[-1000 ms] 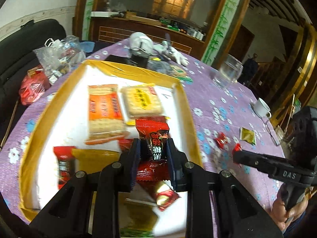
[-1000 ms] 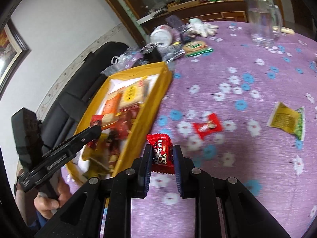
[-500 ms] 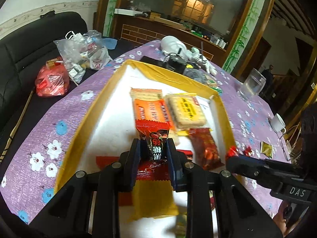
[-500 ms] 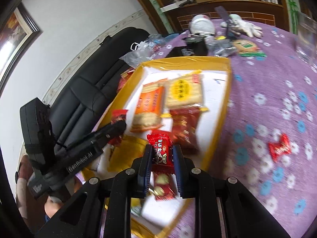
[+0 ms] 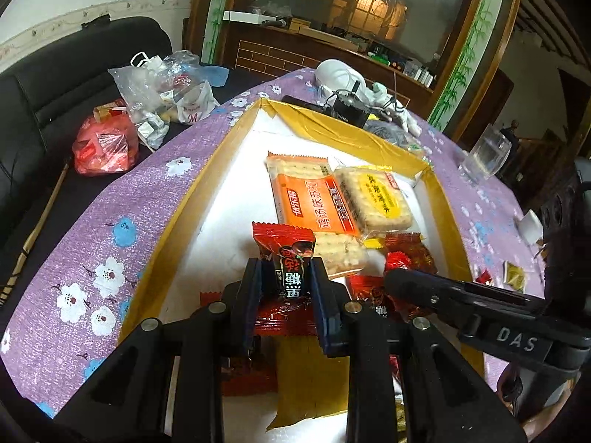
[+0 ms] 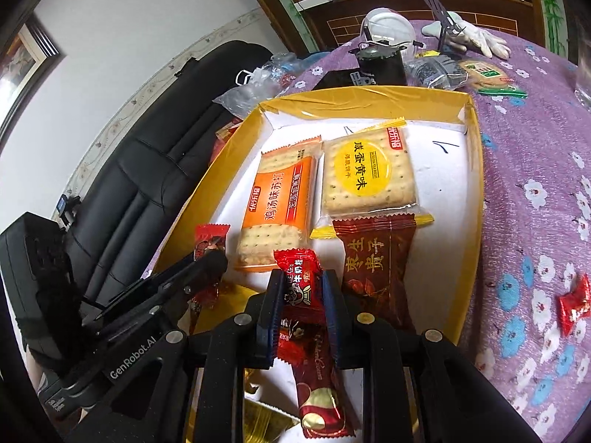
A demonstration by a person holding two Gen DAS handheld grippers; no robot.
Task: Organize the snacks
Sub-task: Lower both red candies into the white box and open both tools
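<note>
The left claw point(image 5: 286, 280) pinches a red candy with a dark label point(image 5: 287, 258) above the yellow-rimmed tray point(image 5: 192, 199). The right claw point(image 6: 301, 295) pinches a second red candy point(image 6: 301, 284) over the same tray, near the orange cracker pack point(image 6: 275, 203). One red candy point(image 6: 574, 304) lies on the table point(image 6: 535, 147).

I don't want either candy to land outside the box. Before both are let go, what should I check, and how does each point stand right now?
1. Left tool shut on its red candy: ok.
2. Right tool shut on its red candy: ok.
3. Both candies over the yellow box, not the purple tablecloth: ok.
4. Bare white floor directly under each candy: not ok, other wrappers lie beneath.
5. The two tools apart from each other: cannot tell, they look close.
6. All loose snacks gathered: not ok, a red candy lies on the cloth.
</note>
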